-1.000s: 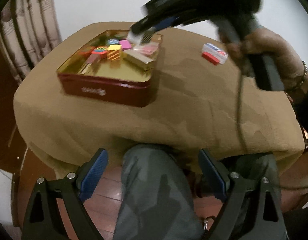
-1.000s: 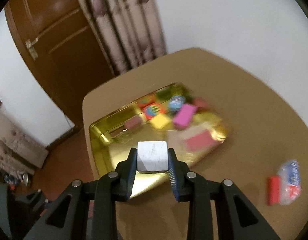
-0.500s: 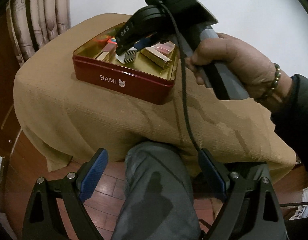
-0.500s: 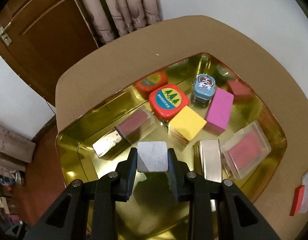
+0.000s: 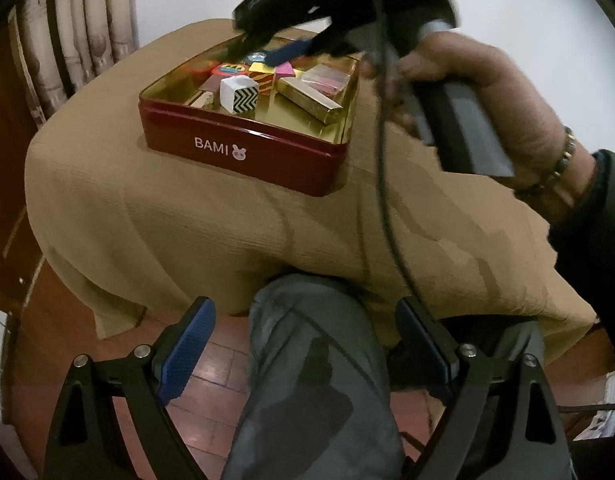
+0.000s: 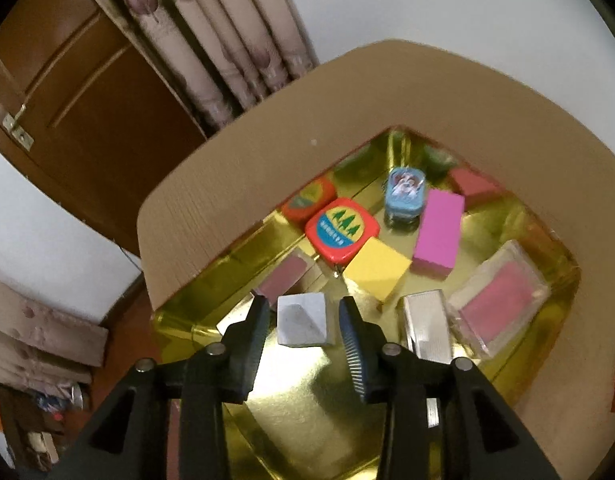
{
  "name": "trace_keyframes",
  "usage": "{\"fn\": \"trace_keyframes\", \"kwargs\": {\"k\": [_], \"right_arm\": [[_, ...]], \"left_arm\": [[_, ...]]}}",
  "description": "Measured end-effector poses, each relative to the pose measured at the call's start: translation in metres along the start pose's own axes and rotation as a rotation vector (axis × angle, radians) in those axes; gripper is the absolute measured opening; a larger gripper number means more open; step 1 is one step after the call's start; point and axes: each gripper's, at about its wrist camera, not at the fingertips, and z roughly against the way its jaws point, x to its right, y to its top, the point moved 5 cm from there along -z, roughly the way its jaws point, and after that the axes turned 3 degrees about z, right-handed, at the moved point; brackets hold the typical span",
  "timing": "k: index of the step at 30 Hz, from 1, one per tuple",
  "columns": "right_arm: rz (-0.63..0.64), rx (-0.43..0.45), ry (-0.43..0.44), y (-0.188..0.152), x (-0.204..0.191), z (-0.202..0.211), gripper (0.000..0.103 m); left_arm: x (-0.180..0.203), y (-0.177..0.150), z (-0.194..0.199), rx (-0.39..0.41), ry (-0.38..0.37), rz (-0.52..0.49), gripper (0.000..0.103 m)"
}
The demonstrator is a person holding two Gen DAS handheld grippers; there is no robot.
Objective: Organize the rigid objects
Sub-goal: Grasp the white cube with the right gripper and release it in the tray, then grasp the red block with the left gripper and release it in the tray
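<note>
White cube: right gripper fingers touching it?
Apart. The right wrist view shows gold floor between the white cube and each finger of the right gripper; the cube sits in the tin.

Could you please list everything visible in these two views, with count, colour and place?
tin: 1, red outside, gold inside, on the table.
table: 1, under a tan cloth.
white cube: 1, chevron-patterned side, on the tin floor, between the right fingers.
yellow block: 1, mid-tin.
pink block: 1, beside the yellow one.
red square tin: 1, tree picture, far side.
blue small tin: 1, far side.
clear cases: 2, pink contents.
silver case: 1, near right.
curtain: beige, behind.
door: brown.
right hand-held gripper: open, over the tin.
left hand-held gripper: open, below table edge.
</note>
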Motion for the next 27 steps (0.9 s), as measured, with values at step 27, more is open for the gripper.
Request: {"fn": "trace_keyframes", "kwargs": {"k": [27], "right_arm": [[-0.547,0.257,-0.845,-0.308,0.327,0.238,0.051]], "left_arm": [[0.165,0.091,-0.05,0.021,-0.07,-0.216,0.089]]}}
